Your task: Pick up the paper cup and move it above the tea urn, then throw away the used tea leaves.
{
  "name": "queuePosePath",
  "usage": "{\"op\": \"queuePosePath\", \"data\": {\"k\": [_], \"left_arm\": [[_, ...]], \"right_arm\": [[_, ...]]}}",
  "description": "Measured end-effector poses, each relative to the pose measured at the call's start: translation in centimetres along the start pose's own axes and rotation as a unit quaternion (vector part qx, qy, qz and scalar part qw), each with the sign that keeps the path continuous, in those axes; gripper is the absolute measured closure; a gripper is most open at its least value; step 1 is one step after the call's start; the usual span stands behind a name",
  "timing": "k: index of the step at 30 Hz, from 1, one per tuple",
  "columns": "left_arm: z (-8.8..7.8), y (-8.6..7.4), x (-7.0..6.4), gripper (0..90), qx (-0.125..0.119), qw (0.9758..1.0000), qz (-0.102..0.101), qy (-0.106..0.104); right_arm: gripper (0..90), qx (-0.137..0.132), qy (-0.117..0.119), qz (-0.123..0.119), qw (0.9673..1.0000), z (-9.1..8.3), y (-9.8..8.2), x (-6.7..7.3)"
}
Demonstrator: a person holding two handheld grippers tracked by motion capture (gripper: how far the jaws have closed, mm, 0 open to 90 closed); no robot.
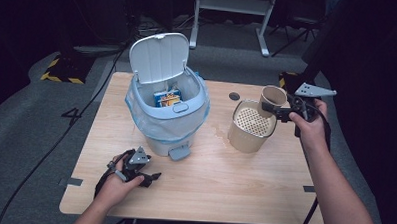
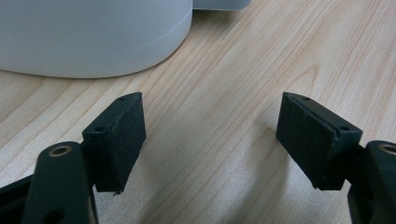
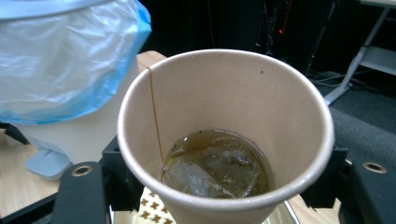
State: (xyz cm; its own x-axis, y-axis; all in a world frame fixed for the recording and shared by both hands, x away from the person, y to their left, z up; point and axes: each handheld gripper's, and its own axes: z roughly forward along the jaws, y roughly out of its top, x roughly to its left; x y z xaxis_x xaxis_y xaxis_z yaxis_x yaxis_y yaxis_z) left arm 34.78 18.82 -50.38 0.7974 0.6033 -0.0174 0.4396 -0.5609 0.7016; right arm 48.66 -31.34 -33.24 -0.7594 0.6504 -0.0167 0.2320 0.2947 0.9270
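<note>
Wooden table (image 1: 198, 192) underneath both grippers. White bin (image 1: 166, 111) with lid up and blue bag liner, just ahead of the left gripper (image 1: 154, 176), well apart from the right gripper (image 1: 264, 108). Beige strainer pot (image 1: 251, 126) directly below the right gripper. Paper cup (image 3: 224, 135) clamped between the right jaws, tilted over the pot — tea bag (image 3: 205, 175) and brown liquid inside. Left gripper resting on the table, jaws spread wide, gripping nothing — bare wood between them.
</note>
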Motion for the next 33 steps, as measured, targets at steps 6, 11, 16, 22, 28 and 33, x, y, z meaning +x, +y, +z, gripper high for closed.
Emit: {"op": "queuePosePath", "data": {"k": [6,11,16,22,28,33], "left_arm": [[0.0,0.0,0.0,24.2,0.000,1.0000,0.000,0.000],[0.0,0.0,0.0,24.2,0.000,1.0000,0.000,0.000],[0.0,0.0,0.0,24.2,0.000,1.0000,0.000,0.000],[0.0,0.0,0.0,24.2,0.000,1.0000,-0.001,-0.001],[0.0,0.0,0.0,24.2,0.000,1.0000,-0.001,-0.001],[0.0,0.0,0.0,24.2,0.000,1.0000,-0.001,-0.001]], "right_arm": [[30.7,0.016,-0.018,-0.006,0.9997,0.9,-0.4,-0.6],[30.7,0.024,-0.022,-0.020,0.9993,1.3,-0.3,-0.6],[30.7,0.025,-0.027,-0.025,0.9990,1.5,-0.2,-0.6],[30.7,0.032,-0.037,-0.044,0.9978,1.2,0.0,-0.5],[30.8,0.050,-0.064,-0.087,0.9929,0.6,0.2,-0.3],[30.9,0.067,-0.088,-0.135,0.9847,0.2,0.9,0.0]]}}
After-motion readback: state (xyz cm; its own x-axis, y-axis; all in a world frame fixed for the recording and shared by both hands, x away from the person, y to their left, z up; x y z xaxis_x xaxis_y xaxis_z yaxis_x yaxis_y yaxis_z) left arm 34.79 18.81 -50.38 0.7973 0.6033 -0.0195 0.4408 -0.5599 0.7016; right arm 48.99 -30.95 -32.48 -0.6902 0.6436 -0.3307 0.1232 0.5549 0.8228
